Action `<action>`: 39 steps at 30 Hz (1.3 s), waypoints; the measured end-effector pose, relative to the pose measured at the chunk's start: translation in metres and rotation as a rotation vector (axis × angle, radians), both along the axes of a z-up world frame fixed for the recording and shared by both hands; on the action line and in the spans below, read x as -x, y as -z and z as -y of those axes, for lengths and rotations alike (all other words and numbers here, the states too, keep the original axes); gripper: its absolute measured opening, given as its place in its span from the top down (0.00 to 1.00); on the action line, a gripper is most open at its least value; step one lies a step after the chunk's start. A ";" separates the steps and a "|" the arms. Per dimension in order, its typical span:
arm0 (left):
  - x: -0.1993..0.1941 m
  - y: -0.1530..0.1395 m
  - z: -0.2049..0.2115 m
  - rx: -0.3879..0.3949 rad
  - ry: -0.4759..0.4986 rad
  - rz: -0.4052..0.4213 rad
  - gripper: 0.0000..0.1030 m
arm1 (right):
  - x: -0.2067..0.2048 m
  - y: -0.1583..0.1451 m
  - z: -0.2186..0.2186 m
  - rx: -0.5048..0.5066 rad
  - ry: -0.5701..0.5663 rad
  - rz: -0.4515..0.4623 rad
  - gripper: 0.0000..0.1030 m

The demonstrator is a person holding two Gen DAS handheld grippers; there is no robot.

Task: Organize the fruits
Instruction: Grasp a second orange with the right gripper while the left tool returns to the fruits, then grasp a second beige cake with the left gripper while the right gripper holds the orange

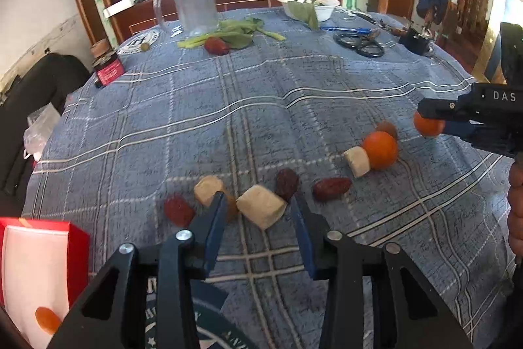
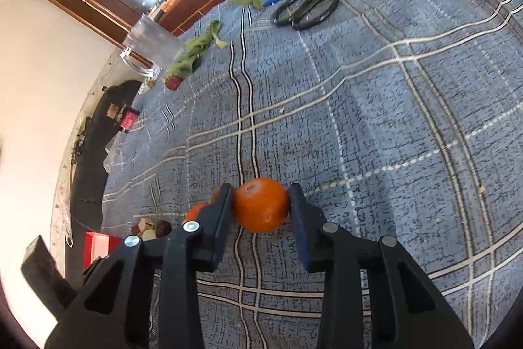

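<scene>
My right gripper (image 2: 260, 205) is shut on a small orange (image 2: 261, 205) and holds it just above the blue plaid tablecloth (image 2: 359, 120); in the left wrist view that gripper (image 1: 431, 120) comes in from the right with the orange (image 1: 426, 125). A second orange (image 1: 380, 150) lies on the cloth beside a pale fruit chunk (image 1: 358, 161). My left gripper (image 1: 258, 201) is open, its fingers either side of a pale chunk (image 1: 260, 211). Around it lie another pale chunk (image 1: 208, 189), two dark red dates (image 1: 287, 183), (image 1: 330, 188) and a red fruit (image 1: 178, 211).
A red-and-white box (image 1: 42, 267) stands at the near left with an orange piece (image 1: 47, 319) in front. At the far side are a clear jug (image 1: 195, 2), leafy greens (image 1: 235, 33), a white bowl (image 1: 309, 5), black scissors (image 1: 359, 43) and a blue pen (image 1: 345, 29).
</scene>
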State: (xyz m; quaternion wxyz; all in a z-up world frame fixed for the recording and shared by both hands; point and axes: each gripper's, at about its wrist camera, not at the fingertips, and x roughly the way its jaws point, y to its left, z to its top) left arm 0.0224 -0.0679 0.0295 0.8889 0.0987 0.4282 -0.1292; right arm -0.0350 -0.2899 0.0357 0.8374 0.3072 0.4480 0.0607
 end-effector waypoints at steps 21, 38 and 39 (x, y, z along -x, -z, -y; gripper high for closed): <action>0.003 0.007 0.009 -0.059 0.065 0.056 0.59 | 0.006 -0.011 0.009 -0.028 0.040 0.034 0.65; 0.028 0.001 -0.010 -0.022 0.051 0.042 0.73 | 0.009 -0.013 0.014 -0.042 0.056 0.045 0.65; 0.031 -0.002 -0.012 -0.005 0.049 0.037 0.73 | 0.009 -0.013 0.014 -0.043 0.057 0.046 0.65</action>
